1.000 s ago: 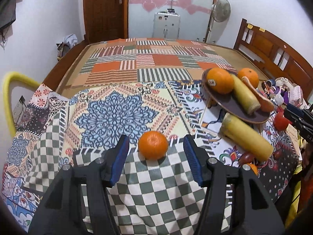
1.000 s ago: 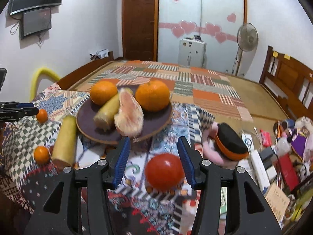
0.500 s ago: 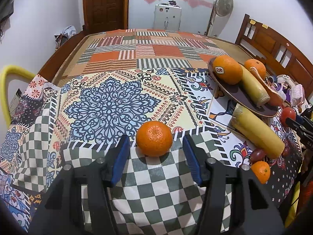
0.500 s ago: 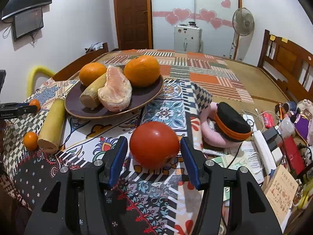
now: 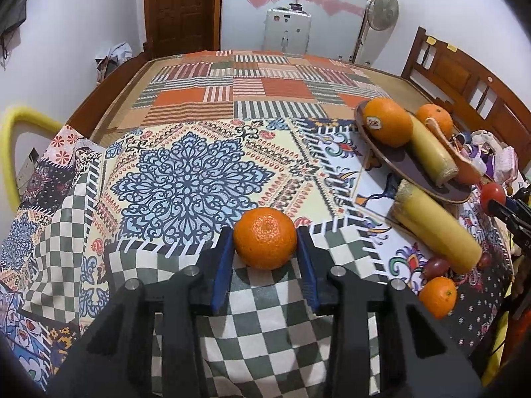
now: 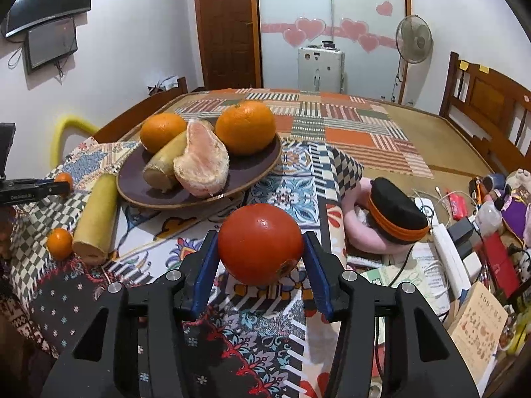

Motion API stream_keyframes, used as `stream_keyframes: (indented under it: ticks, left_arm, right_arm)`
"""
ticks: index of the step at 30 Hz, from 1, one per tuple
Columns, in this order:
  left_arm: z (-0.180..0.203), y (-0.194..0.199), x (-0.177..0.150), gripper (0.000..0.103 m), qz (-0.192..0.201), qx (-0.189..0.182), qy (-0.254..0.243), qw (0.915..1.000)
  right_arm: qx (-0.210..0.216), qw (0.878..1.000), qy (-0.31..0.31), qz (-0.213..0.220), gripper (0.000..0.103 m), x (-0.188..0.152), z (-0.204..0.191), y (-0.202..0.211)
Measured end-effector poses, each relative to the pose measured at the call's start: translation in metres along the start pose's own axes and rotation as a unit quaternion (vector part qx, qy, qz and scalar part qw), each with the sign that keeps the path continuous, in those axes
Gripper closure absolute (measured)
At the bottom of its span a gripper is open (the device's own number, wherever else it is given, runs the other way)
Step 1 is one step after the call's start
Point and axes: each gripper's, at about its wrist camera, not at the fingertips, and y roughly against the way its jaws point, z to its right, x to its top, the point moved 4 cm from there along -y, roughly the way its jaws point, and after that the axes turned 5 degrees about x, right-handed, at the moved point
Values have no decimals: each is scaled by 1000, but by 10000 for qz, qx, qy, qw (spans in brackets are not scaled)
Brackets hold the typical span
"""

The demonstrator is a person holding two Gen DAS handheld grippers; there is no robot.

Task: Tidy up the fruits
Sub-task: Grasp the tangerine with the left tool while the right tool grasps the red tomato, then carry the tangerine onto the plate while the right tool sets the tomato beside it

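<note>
Your left gripper [image 5: 265,255] has just been closing its jaws on the small orange [image 5: 265,238], and both blue pads now sit against its sides, so it reads as gripped, with the fruit low over the checkered part of the cloth [image 5: 265,318]. Your right gripper [image 6: 260,262] has also been closing, and its jaws clamp the red tomato [image 6: 260,243] just in front of the dark plate [image 6: 265,169].

Both fruits are round and held near the pad tips, so a quick lift or a twist of the wrist could let either one roll out forwards. The tomato is the softer of the two, I'd judge; squeeze harder and you may bruise or split it.

The plate already carries two oranges [image 6: 246,126], a peeled pomelo piece [image 6: 201,161] and a yellow stalk [image 6: 166,162], so free space is short. Dropping a fruit from height there could knock one of those over the rim. The plate also appears to rest on draped cloth, so a push on its edge might tip it.

A second yellow stalk [image 5: 434,229] and another small orange [image 5: 438,297] lie between your two grippers; swinging the left one straight across could sweep them off the desk edge, or bring the two grippers into each other
</note>
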Motion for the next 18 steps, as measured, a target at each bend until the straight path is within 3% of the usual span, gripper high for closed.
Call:
stream_keyframes:
  ticks: [18]
  left_arm:
    - [54,51,48,66,777,-242,-511,9954]
  right_arm:
    - [-58,9976,247,651,56,50,-8,14]
